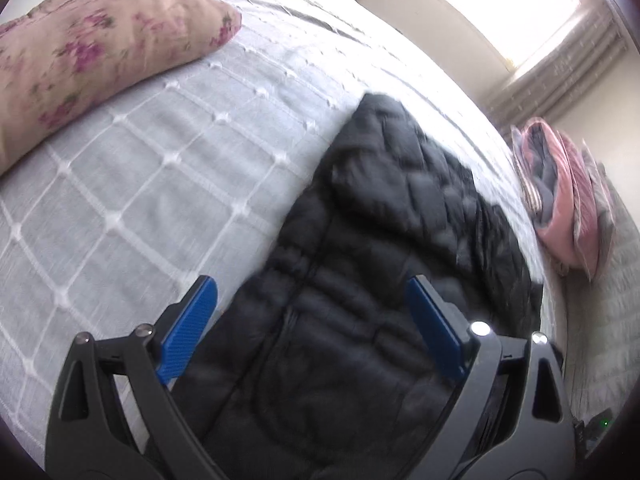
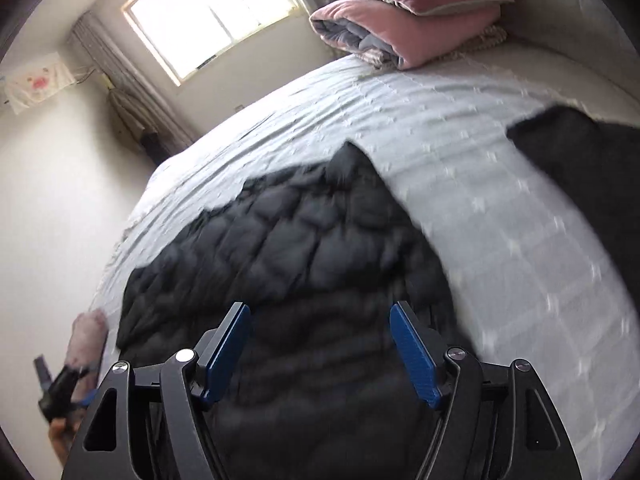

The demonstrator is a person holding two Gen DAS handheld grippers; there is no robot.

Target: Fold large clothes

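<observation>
A black quilted puffer jacket (image 1: 380, 248) lies spread on a bed with a pale grey checked cover (image 1: 132, 200). My left gripper (image 1: 312, 292) is open and empty, its blue pads apart just above the jacket's lower part. The jacket also shows in the right wrist view (image 2: 288, 248). My right gripper (image 2: 320, 316) is open and empty, hovering over the jacket. Another piece of black fabric (image 2: 592, 176) lies at the right edge; whether it belongs to the jacket I cannot tell. The left gripper shows small at the lower left (image 2: 60, 392).
A floral pink pillow (image 1: 100, 52) lies at the bed's far left. A folded pink and grey quilt (image 2: 400, 28) sits at the bed's far end, also in the left view (image 1: 560, 200). A bright window (image 2: 208, 12) and a wall (image 2: 60, 180) border the bed.
</observation>
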